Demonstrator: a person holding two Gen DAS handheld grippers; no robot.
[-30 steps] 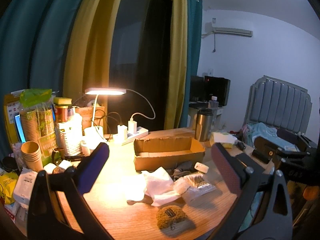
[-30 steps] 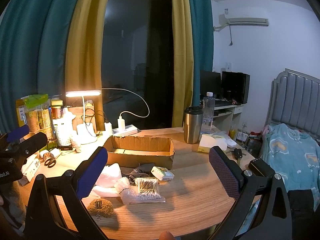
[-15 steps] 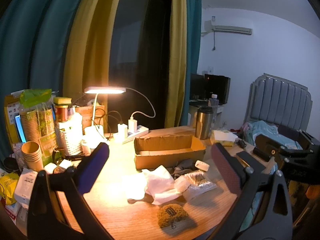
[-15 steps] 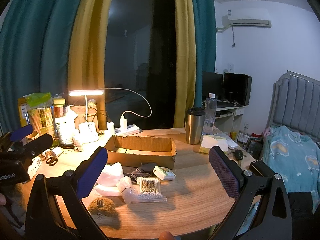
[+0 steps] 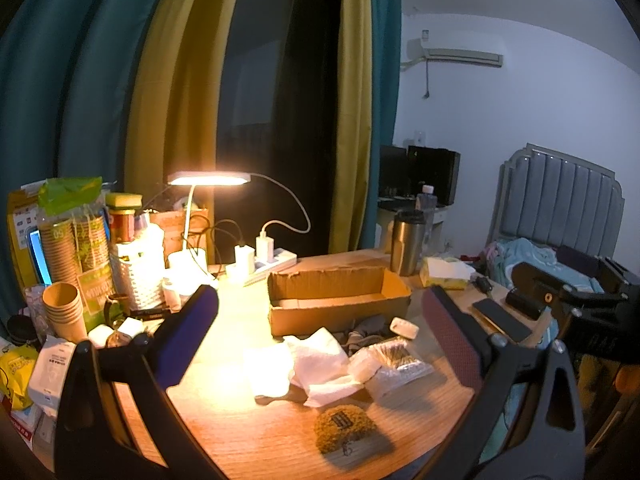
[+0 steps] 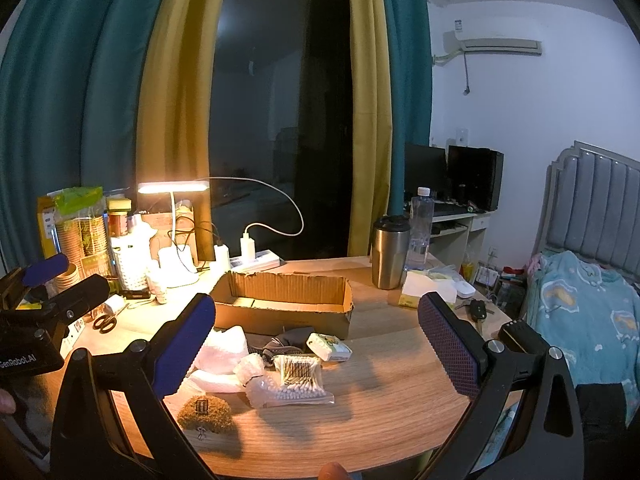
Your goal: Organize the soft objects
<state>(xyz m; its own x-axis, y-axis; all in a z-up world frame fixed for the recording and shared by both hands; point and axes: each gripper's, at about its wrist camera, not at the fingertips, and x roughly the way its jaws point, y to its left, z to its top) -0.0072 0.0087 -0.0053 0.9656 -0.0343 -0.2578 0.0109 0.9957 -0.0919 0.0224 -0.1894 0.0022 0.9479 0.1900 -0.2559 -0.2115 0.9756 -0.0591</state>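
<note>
Both tongs hang above the near edge of the round wooden tabletop, each spread wide and holding nothing: the left tongs and the right tongs both frame the pile of soft things between their pads.

Nearest lies a brown fuzzy pouch with a small dark label, resting on the tabletop at the near left of the pile. Just beyond it, touching one another, are white tissue sheets, crumpled and overlapping, and a clear bag of cotton swabs to their right. A small white packet sits just past the swab bag, beside a dark grey cloth that lies against the front wall of the cardboard box.

The box stands open on the middle of the tabletop, its inside showing only bare cardboard.

Farther back on the right stand a steel tumbler and a clear water bottle, with a tissue pack near them. On the far left, a lit desk lamp shines over a power strip, a white basket and stacked paper cups. Scissors lie at the left edge.

Teal and yellow curtains frame a dark window behind; a bed is at the far right.
</note>
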